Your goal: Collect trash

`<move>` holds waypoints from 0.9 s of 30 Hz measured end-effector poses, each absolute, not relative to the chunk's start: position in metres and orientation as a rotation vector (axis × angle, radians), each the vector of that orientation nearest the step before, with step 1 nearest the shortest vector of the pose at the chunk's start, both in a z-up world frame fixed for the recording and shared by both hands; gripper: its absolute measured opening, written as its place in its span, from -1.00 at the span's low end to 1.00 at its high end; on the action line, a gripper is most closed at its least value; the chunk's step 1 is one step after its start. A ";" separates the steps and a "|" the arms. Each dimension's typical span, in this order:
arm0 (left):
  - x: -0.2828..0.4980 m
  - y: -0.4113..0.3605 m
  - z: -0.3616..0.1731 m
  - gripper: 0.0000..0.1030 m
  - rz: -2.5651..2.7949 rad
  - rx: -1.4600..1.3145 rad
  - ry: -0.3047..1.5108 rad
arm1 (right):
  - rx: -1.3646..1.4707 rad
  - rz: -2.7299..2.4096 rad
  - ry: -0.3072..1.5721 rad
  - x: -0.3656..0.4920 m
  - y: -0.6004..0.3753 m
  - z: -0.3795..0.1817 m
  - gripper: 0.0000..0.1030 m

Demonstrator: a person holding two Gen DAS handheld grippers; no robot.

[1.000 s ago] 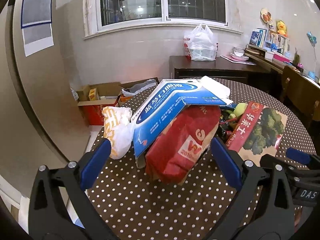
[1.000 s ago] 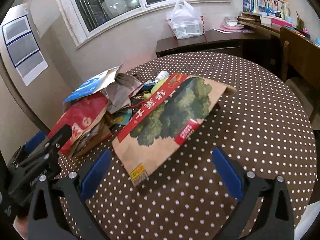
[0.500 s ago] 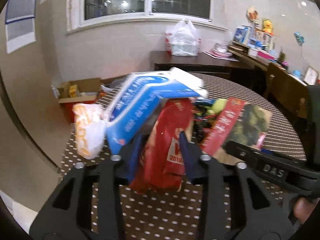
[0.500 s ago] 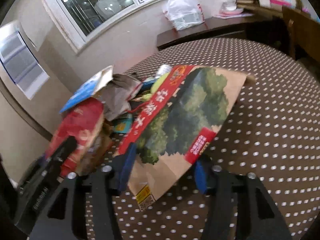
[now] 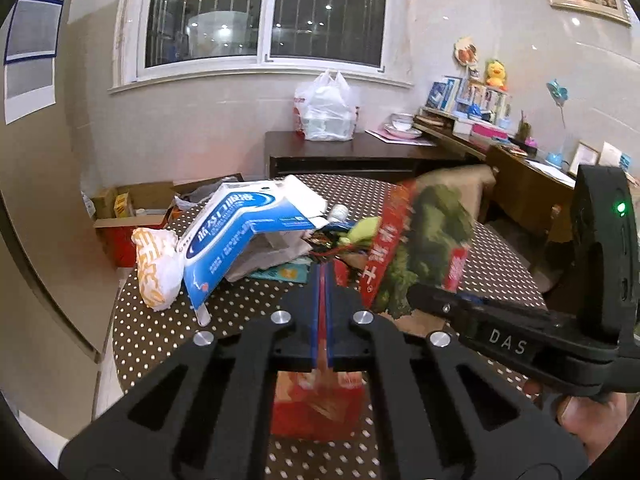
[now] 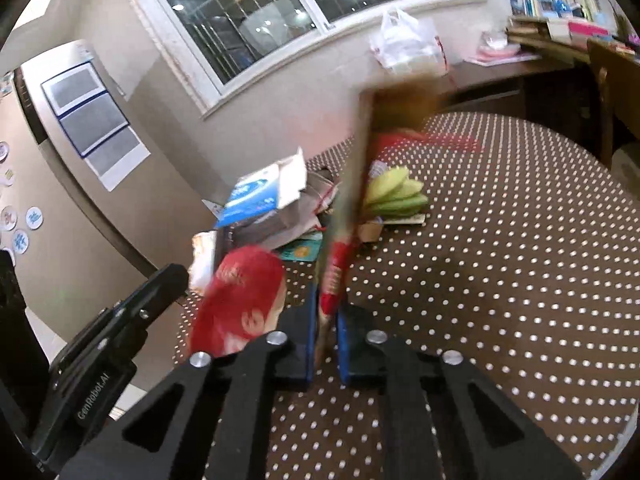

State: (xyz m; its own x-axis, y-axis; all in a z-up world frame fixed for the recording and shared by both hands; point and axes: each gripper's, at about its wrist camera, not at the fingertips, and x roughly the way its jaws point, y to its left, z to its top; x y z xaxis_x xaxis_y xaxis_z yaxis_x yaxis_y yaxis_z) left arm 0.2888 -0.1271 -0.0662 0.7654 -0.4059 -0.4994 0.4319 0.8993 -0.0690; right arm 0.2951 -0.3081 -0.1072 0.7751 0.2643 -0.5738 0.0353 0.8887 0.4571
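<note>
Trash pinched in both sets of jaws. Left gripper [image 5: 323, 280] jaws pressed together on red snack bag [image 5: 318, 408], which hangs below them above the tabletop [image 5: 160, 344]. Right gripper [image 6: 326, 312] jaws clamped on the lower edge of brown paper bag [image 6: 352, 184] with tree print, held upright and edge-on, blurred. Rest of pile is seen beyond on the polka-dot tabletop: blue-white carton [image 5: 236, 224], white-yellow plastic bag [image 5: 156, 268] just beside it, green wrapper [image 6: 396, 196] behind the paper bag. Cardboard boxes [image 5: 132, 208] on the floor past the tabletop edge.
</note>
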 end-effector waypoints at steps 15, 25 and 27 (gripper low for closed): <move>0.225 -0.126 -0.085 0.60 -0.440 0.157 0.568 | 0.421 0.079 0.664 0.237 -0.301 -0.103 -0.87; 0.222 -0.160 -0.111 0.59 -0.338 0.344 0.566 | 0.381 0.062 0.661 0.217 -0.297 -0.104 -0.86; 0.228 -0.163 -0.114 0.49 -0.344 0.340 0.583 | 0.377 0.061 0.661 0.216 -0.294 -0.104 -0.86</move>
State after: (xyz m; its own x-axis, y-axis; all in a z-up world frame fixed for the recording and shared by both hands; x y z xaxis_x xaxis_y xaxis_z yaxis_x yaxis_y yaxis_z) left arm 0.2282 -0.1629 -0.1141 0.7816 -0.2180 -0.5845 0.4067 0.8886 0.2124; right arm 0.2162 -0.2943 -0.1037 0.7900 0.1740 -0.5879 0.0634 0.9305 0.3607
